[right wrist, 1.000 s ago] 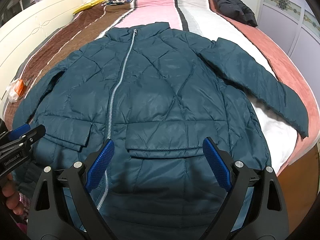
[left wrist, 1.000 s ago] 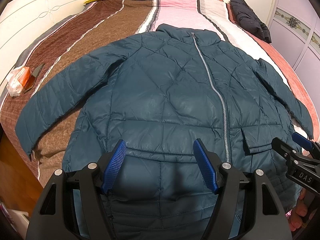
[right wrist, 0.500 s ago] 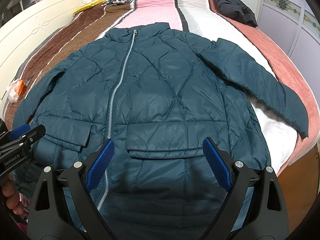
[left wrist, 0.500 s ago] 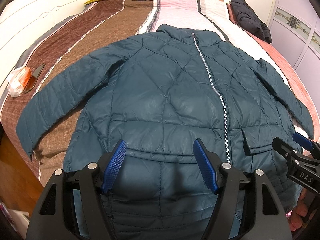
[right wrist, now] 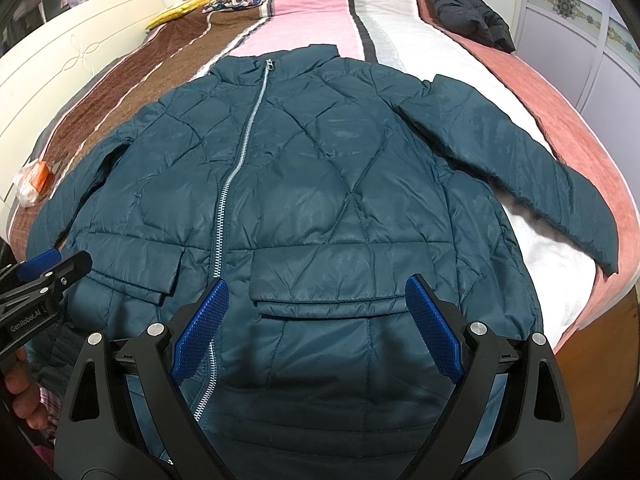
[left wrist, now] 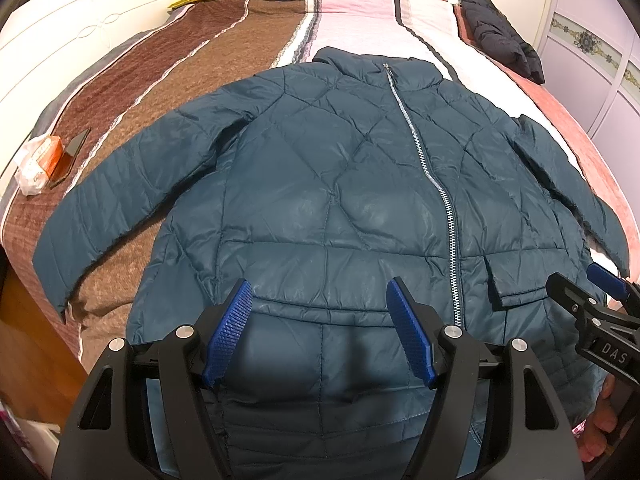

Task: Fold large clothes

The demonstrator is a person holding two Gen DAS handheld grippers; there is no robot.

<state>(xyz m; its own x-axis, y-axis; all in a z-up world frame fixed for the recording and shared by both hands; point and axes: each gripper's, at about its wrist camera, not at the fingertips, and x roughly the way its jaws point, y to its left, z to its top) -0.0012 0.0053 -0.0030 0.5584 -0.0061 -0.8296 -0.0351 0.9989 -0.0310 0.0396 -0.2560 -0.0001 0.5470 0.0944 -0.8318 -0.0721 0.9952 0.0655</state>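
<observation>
So I've got a teal puffer jacket (left wrist: 320, 200) lying flat on the bed (left wrist: 168, 80), front side up, zipped shut, both sleeves angled out to the sides. My left gripper (left wrist: 318, 330) hangs over the lower hem area with its blue pads spread wide, nothing between them. Right gripper (right wrist: 318, 328) is the same deal, wide apart, hovering above the pocket flap (right wrist: 328, 280) on its side. A folded black jacket (right wrist: 464, 8) sits at the far right of the bed, and an orange packet (left wrist: 40, 156) lies near the left edge.
</observation>
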